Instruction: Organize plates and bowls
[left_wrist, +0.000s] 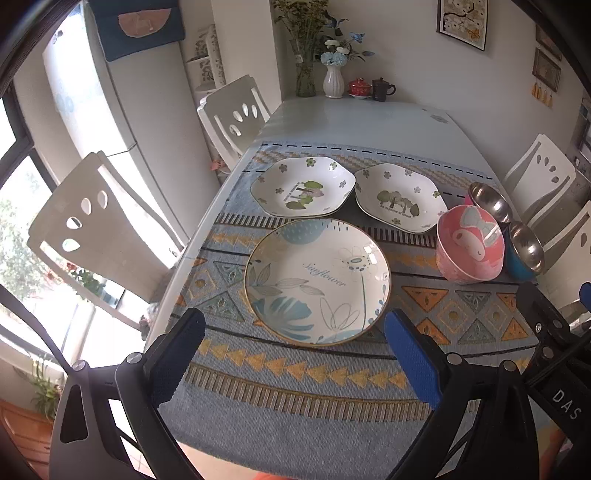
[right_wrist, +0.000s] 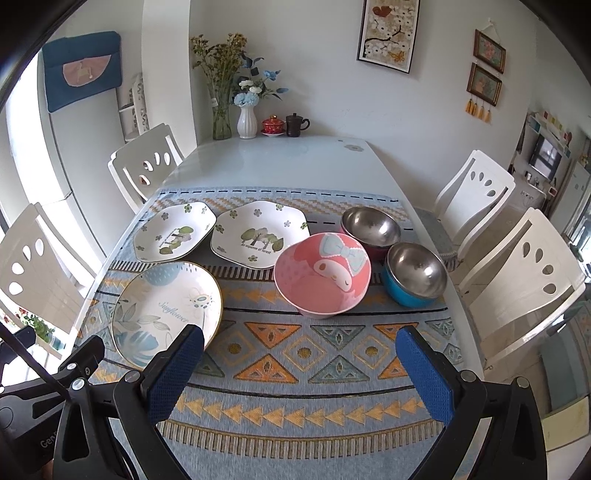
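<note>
A round "Sunflower" plate (left_wrist: 317, 280) (right_wrist: 166, 310) lies on the patterned mat. Behind it sit two hexagonal flower plates, the left one (left_wrist: 303, 186) (right_wrist: 173, 230) and the right one (left_wrist: 400, 197) (right_wrist: 260, 230). A pink cartoon bowl (left_wrist: 469, 243) (right_wrist: 323, 273) stands to the right. Beside it are a steel bowl with a red outside (left_wrist: 489, 201) (right_wrist: 371, 225) and a steel bowl with a blue outside (left_wrist: 524, 249) (right_wrist: 415, 273). My left gripper (left_wrist: 295, 354) is open and empty, just short of the round plate. My right gripper (right_wrist: 301, 369) is open and empty, in front of the pink bowl.
The mat (right_wrist: 295, 424) covers the near half of a white table (right_wrist: 280, 158). Vases, a red lidded cup and a dark mug (right_wrist: 295, 125) stand at the far edge. White chairs (right_wrist: 476, 192) flank both sides. The right gripper shows in the left wrist view (left_wrist: 546, 325).
</note>
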